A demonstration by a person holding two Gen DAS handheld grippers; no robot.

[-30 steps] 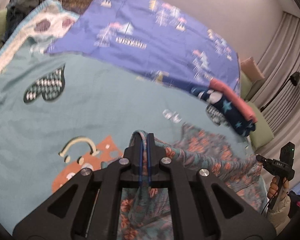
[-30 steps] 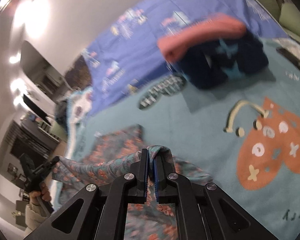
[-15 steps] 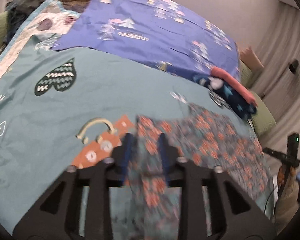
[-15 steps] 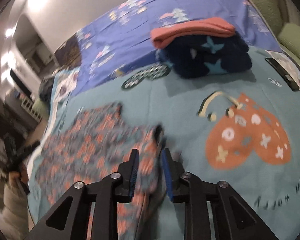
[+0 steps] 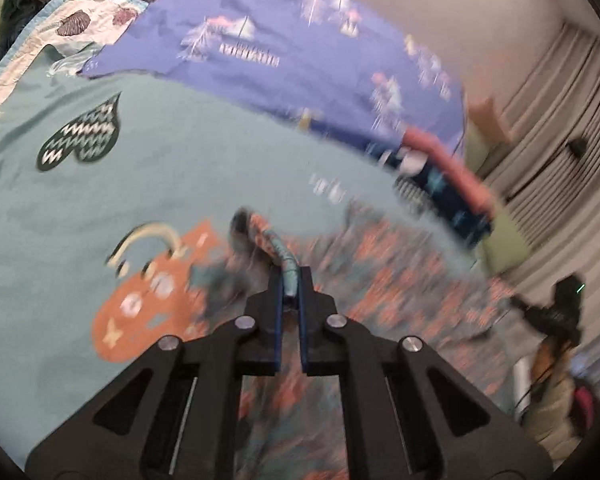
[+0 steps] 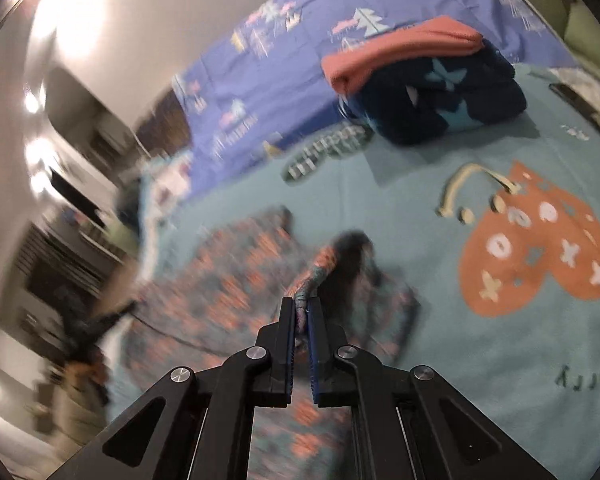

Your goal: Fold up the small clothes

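A small teal garment with an orange flower print (image 5: 384, 272) lies on the teal bedspread (image 5: 148, 192). My left gripper (image 5: 289, 280) is shut on a bunched edge of it, which rises from between the jaws. In the right wrist view the same garment (image 6: 228, 280) spreads to the left, and my right gripper (image 6: 301, 307) is shut on another pinched edge of it. Both views are blurred by motion.
A folded stack, a pink piece on a navy star-print piece (image 6: 428, 84), sits at the far side of the bed, also in the left wrist view (image 5: 452, 184). A purple printed sheet (image 5: 284, 44) lies behind. An orange heart print (image 6: 540, 248) marks the bedspread to the right.
Half a second ago both grippers were open over the flat garment. Now both are shut on pinched edges of it and the cloth is lifting.
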